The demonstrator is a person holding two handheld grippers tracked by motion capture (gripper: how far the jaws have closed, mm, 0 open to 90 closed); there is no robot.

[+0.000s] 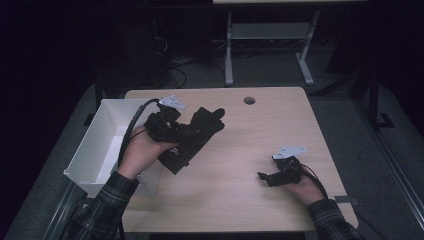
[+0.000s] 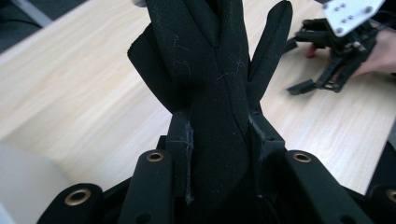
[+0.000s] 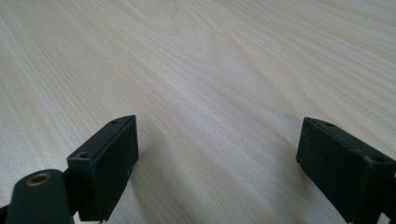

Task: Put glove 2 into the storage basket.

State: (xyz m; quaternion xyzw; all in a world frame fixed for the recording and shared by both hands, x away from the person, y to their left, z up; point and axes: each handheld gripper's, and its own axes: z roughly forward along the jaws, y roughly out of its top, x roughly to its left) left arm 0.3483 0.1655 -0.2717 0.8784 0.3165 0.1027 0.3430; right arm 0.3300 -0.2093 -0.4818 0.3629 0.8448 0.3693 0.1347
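In the high view, the left claw [image 1: 192, 131] is raised above the wooden counter [image 1: 250, 150], clamped on a black glove [image 1: 207, 121] whose fingers stick out past its tips, toward the far side of the counter. More black fabric hangs below the hand that carries it. A white box [image 1: 100, 145] sits just behind and to the outer side of this claw, at the counter's edge. The right claw [image 1: 264, 177] rests low on the counter, well apart from the glove, jaws spread wide with nothing between them.

In the left claw's view, the glove [image 2: 217, 93] rises straight up between the two jaws, pinched tight at its narrow part, its fingers fanning out above. The right claw [image 2: 313, 81] lies farther off, up and to the right.

In the right claw's view, the jaws stand far apart over bare wood grain [image 3: 210, 84].
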